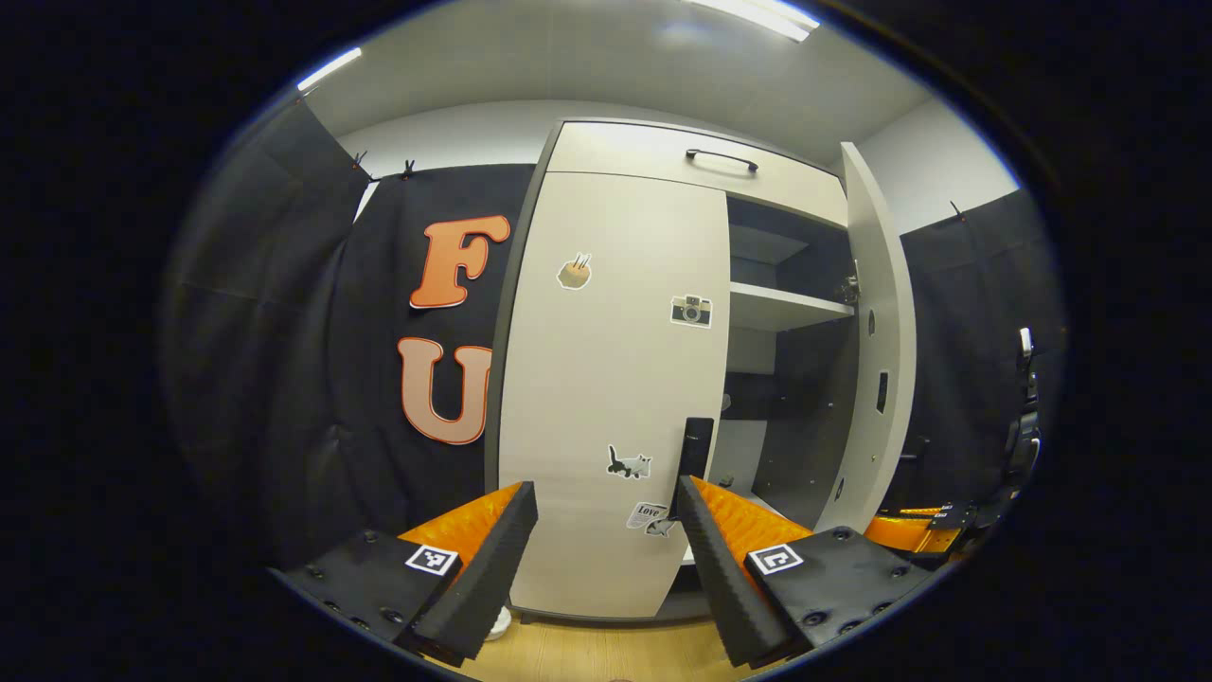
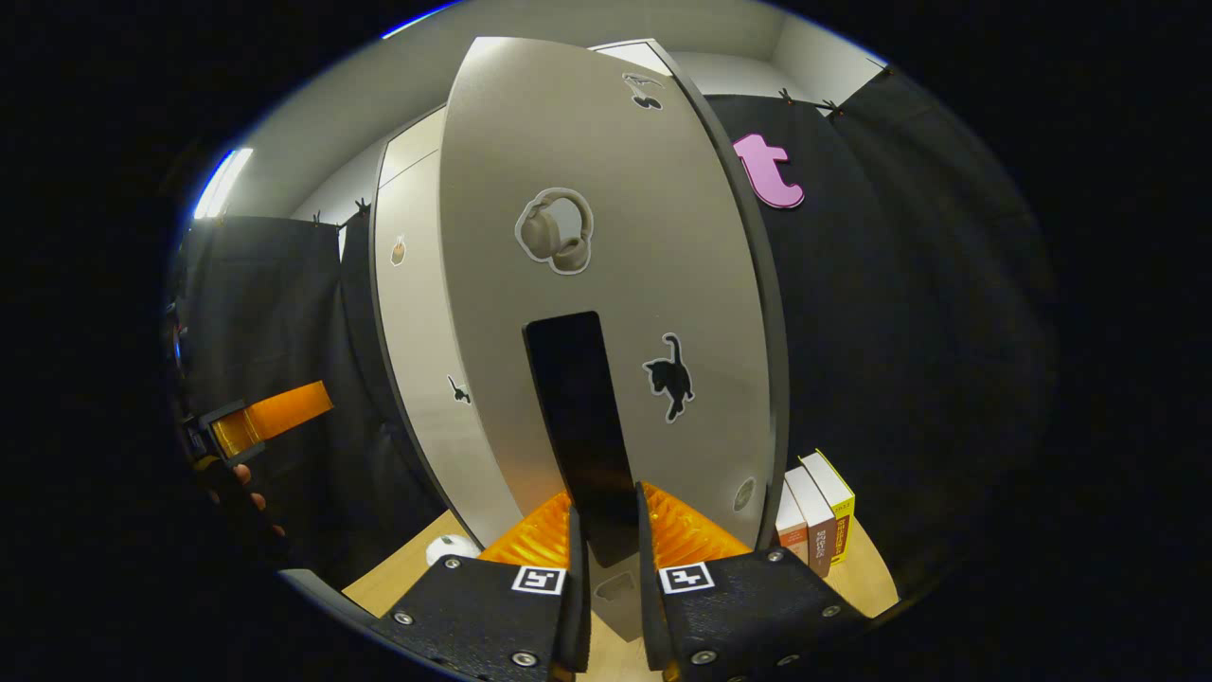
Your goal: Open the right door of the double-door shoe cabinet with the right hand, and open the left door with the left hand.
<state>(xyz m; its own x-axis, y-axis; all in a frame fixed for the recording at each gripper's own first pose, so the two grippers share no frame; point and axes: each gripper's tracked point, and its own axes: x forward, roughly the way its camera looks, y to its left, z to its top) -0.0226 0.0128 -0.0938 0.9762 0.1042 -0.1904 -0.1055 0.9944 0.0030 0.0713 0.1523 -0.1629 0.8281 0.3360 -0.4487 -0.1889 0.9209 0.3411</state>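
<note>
Presently: right door swung open, left door yet to be taken

Largest item first: the shoe cabinet point(image 1: 606, 142) stands against the booth wall on a wooden floor. Its right door point(image 1: 876, 332) stands swung well out, exposing shelves point(image 1: 786, 305) inside. Its left door point(image 1: 615, 379) lies flush and closed, carrying several stickers.

In the right gripper view, the right door's outer face point(image 2: 606, 284) looms close, and its dark upright handle point(image 2: 582, 426) runs down between the fingers of the right gripper point(image 2: 606, 540). The jaws appear clenched on that handle, one finger to each side.

In the left gripper view, the left gripper point(image 1: 606, 516) hangs before the closed door with jaws spread wide and nothing between them. The left door's handle point(image 1: 696, 455) is a dark vertical bar at the door's inner edge, just above and beside the tip of the gripper's right-hand finger, hence off-centre of the gap.

Judgement: half the task is done. The coming move requires shifting the left gripper towards the cabinet's middle so the upright bar falls between the fingers, then closing and pulling outward.

Minor items: some books point(image 2: 814, 516) stand on the floor beside the cabinet.
</note>
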